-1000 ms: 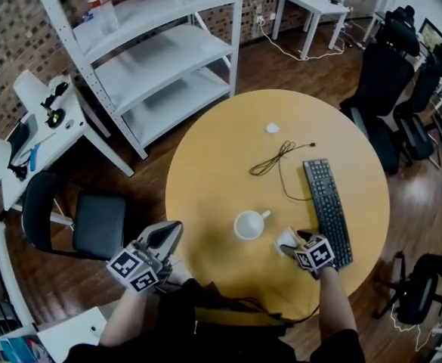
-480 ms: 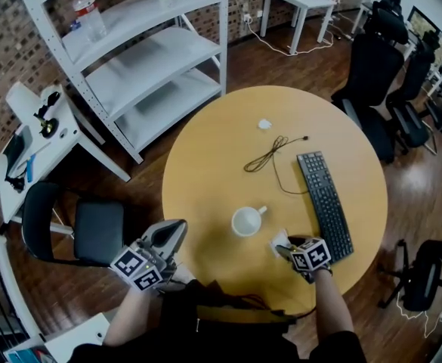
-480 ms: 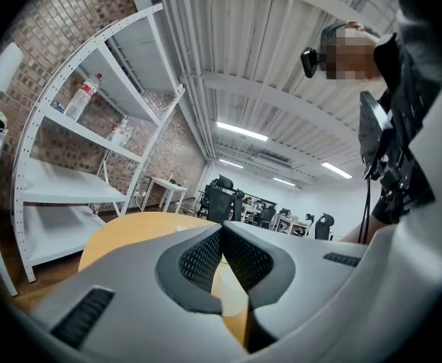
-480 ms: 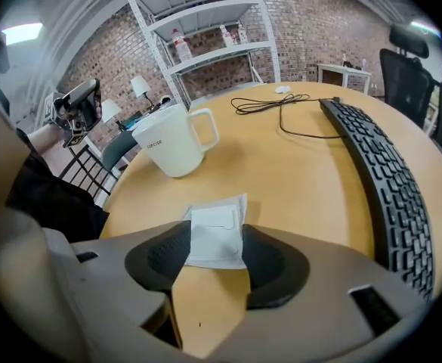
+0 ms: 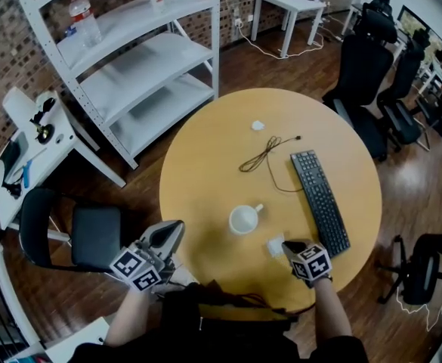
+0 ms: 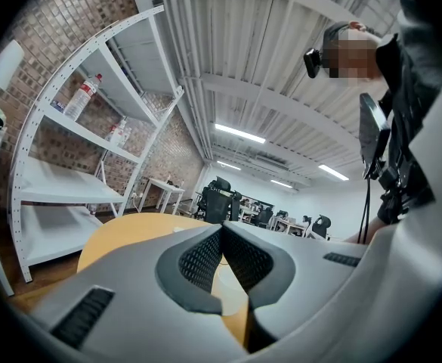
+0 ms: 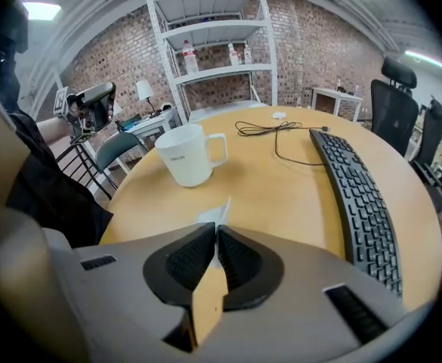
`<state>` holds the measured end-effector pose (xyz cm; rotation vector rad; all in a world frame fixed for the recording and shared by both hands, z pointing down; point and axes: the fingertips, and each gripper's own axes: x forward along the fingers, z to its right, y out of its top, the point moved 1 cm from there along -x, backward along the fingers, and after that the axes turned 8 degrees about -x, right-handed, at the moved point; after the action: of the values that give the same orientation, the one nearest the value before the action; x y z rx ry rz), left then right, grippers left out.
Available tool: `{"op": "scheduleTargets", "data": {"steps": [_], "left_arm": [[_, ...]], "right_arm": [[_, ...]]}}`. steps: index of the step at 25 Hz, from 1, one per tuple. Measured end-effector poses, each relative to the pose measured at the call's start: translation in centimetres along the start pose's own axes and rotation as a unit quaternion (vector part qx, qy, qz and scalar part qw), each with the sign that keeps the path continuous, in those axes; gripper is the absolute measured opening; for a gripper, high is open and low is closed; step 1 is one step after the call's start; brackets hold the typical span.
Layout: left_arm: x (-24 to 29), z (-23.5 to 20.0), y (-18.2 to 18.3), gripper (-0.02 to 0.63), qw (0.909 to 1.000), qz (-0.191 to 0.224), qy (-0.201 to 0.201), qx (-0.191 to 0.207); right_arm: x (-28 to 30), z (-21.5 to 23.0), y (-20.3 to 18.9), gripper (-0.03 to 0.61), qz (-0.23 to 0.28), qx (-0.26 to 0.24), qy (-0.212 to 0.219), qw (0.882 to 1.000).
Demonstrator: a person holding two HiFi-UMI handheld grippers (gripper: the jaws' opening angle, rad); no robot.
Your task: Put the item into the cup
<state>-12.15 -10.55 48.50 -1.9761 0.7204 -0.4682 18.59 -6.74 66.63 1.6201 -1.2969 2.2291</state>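
Note:
A white mug stands upright on the round yellow table, handle toward the keyboard. Right of it, near the table's front edge, lies a small thin white packet. My right gripper has its jaws closing tight on the packet's near edge; the rest of the packet sticks out ahead of the tips, toward the mug. My left gripper hangs off the table's left front edge, shut with nothing in it.
A black keyboard lies right of the mug. A black cable and a small white scrap lie further back. White shelving and a black chair stand left; office chairs stand right.
The right gripper's jaws have closed on the white packet, which stood between them earlier. The left gripper has held still, and the mug has not moved.

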Motion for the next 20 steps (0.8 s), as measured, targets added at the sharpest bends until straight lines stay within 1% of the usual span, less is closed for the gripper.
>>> {"op": "scheduleTargets", "data": {"steps": [4, 8, 11, 15, 20], "left_arm": [[0.3, 0.3, 0.0, -0.006, 0.9999, 0.002, -0.012, 0.002], [0.1, 0.5, -0.1, -0.006, 0.9998, 0.001, -0.016, 0.007], [-0.1, 0.4, 0.2, -0.005, 0.9998, 0.005, -0.015, 0.011], [-1.2, 0.0, 0.6, -0.005, 0.9998, 0.014, -0.002, 0.014], [-3.6, -0.9, 0.8, -0.005, 0.9993, 0.025, 0.025, 0.011]], "right_arm": [[-2.0, -1.0, 2.0, 0.011, 0.03, -0.024, -0.02, 0.999], [-3.7, -1.7, 4.5, 0.009, 0.04, -0.078, -0.038, 0.995], [-5.1, -1.6, 7.4, 0.009, 0.055, -0.111, -0.057, 0.991], [-6.7, -2.0, 12.2, 0.009, 0.097, -0.137, -0.07, 0.983], [-6.5, -3.2, 16.4, 0.009, 0.124, -0.163, -0.061, 0.977]]}}
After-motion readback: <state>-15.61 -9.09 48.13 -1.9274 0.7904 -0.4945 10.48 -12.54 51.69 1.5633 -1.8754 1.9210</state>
